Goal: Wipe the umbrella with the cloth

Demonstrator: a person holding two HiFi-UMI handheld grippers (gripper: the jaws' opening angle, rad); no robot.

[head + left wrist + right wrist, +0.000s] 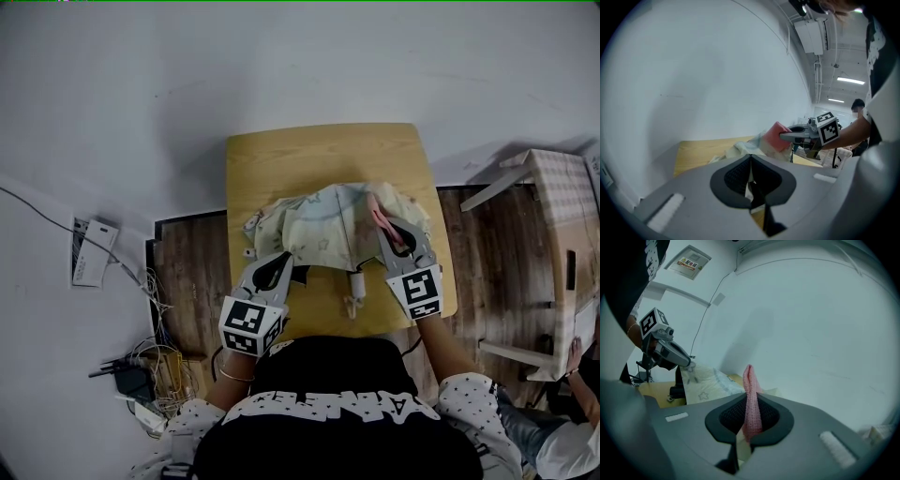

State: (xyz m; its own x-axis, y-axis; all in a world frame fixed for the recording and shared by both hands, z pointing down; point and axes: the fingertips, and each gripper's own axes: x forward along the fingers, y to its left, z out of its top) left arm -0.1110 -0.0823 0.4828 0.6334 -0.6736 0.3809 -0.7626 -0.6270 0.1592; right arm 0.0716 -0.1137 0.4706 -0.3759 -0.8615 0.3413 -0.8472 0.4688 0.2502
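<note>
A folded pale umbrella [339, 223] with star print lies on the small wooden table [319, 150]; its handle [355, 289] points toward me. My left gripper [284, 257] is shut on the umbrella's fabric edge at the left; in the left gripper view the jaws meet on pale fabric [751, 177]. My right gripper [385, 228] is shut on a pink cloth [751, 399], which rests on the umbrella's right side. The pink cloth [777, 136] also shows in the left gripper view, held above the umbrella [745, 149]. The umbrella [710, 384] lies left of the cloth in the right gripper view.
A white wall runs behind the table. On the floor at the left sit a white box [92, 251] and tangled cables [150, 366]. A cardboard box on a wooden frame [553, 253] stands at the right, with another person [572, 422] beside it.
</note>
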